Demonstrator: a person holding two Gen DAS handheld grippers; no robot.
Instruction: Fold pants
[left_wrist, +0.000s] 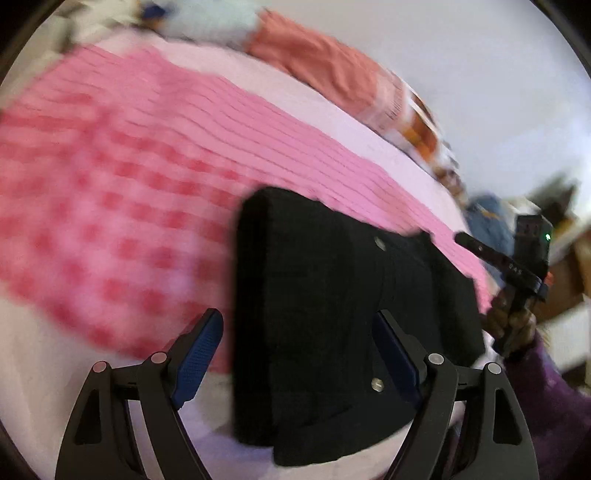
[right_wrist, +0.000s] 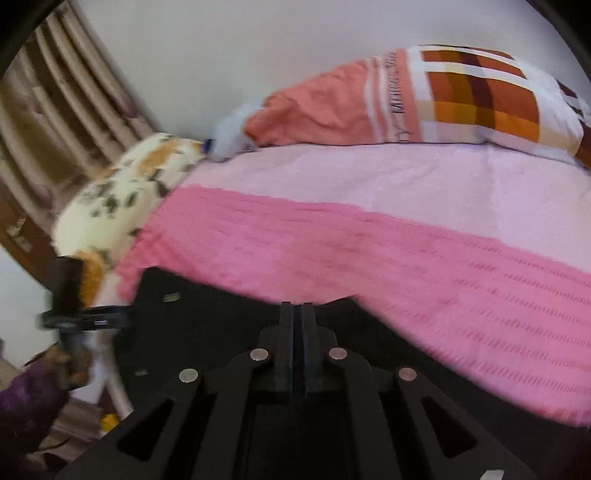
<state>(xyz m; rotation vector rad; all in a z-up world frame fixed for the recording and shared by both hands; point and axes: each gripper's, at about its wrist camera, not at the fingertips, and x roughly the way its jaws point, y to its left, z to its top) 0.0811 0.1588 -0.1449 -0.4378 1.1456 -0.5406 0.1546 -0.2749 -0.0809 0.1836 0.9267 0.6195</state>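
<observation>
The black pants (left_wrist: 325, 314) lie folded into a compact block on the pink bedspread (left_wrist: 147, 166); metal buttons show on the fabric. My left gripper (left_wrist: 299, 332) is open, its blue-padded fingers (left_wrist: 199, 354) spread either side of the block's near part, not clamped on it. In the right wrist view the pants (right_wrist: 207, 314) lie just under and ahead of my right gripper (right_wrist: 296, 314), whose jaws are pressed together at the fabric's edge; no cloth shows between them. The right gripper also shows in the left wrist view (left_wrist: 480, 247) at the pants' far right corner.
An orange and checked pillow (right_wrist: 424, 99) lies along the wall at the bed's head. A floral cushion (right_wrist: 122, 192) sits at the bed's left edge by brown curtains (right_wrist: 55, 110). The left gripper (right_wrist: 92, 317) shows at the pants' left side. Blue clothing (left_wrist: 487, 218) lies beyond the bed.
</observation>
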